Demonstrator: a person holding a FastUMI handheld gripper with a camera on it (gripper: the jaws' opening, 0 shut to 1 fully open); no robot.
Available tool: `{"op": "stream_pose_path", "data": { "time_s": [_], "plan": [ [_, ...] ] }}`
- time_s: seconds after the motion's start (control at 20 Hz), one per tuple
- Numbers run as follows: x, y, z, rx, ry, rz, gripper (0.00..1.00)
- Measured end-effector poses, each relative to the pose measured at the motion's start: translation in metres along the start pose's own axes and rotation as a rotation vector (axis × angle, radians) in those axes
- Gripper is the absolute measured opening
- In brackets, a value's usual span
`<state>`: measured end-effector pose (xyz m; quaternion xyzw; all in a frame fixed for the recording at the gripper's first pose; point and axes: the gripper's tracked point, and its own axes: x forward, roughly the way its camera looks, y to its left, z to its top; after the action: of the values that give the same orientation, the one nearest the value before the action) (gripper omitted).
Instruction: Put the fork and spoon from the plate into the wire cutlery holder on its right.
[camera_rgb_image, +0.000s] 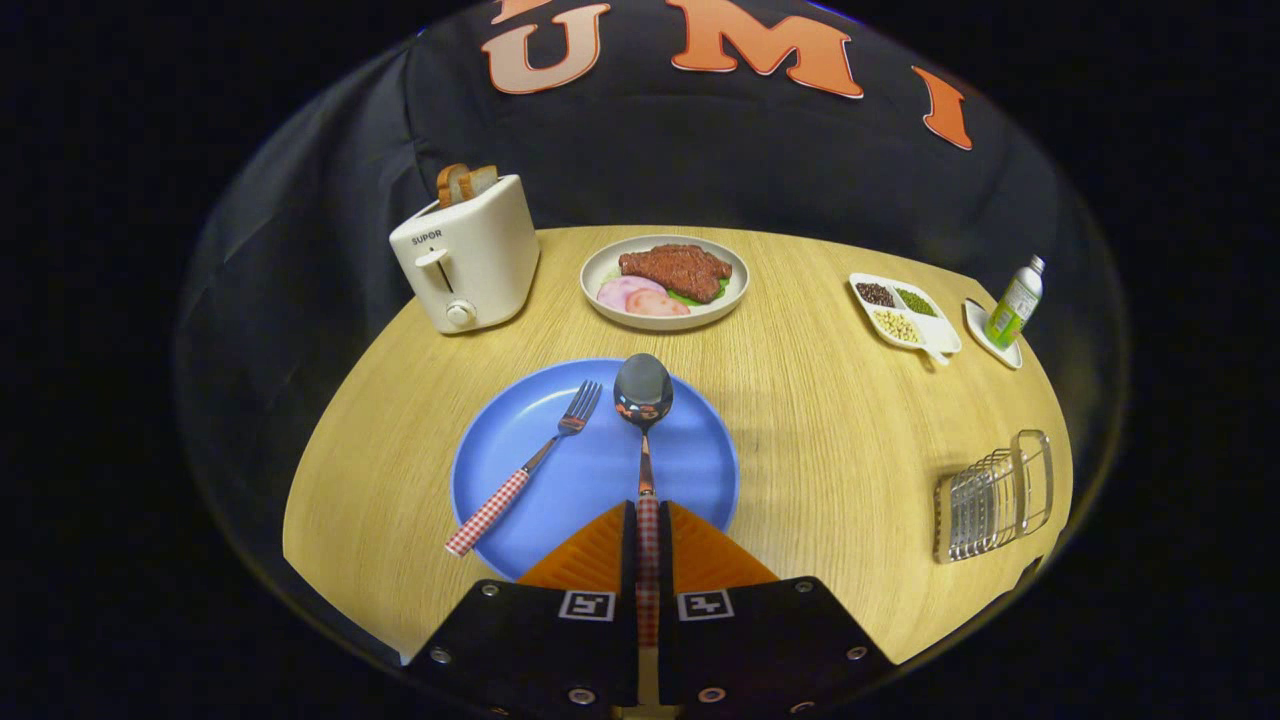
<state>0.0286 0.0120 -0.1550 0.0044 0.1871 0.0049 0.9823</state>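
The jaws of the gripper (648, 515) are clenching the checked handle of the spoon (643, 395), whose bowl is reaching out over the far part of the blue plate (700, 455). The fork (530, 468) is lying on the plate's left side, tines pointing far. The wire cutlery holder (990, 497) is sitting well to the right on the bench (830, 430).

The spoon (643, 400) has the lower end of its checked handle hidden between the tongs (648, 520). The wire cutlery holder (990, 497) is warped; its compartments are perhaps indistinguishable.
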Motion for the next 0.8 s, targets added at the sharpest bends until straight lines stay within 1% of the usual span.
{"op": "stream_pose_path", "data": {
  "time_s": [0.25, 0.45, 0.55, 0.8],
  "plan": [
    [-0.032, -0.025, 0.023, 0.009, -0.073, 0.003, 0.08],
    [-0.057, -0.052, 0.032, 0.031, -0.090, -0.013, 0.08],
    [-0.068, -0.066, 0.035, 0.069, -0.092, -0.010, 0.08],
    [-0.095, -0.121, 0.031, 0.114, -0.090, -0.062, 0.08]
  ]
}}
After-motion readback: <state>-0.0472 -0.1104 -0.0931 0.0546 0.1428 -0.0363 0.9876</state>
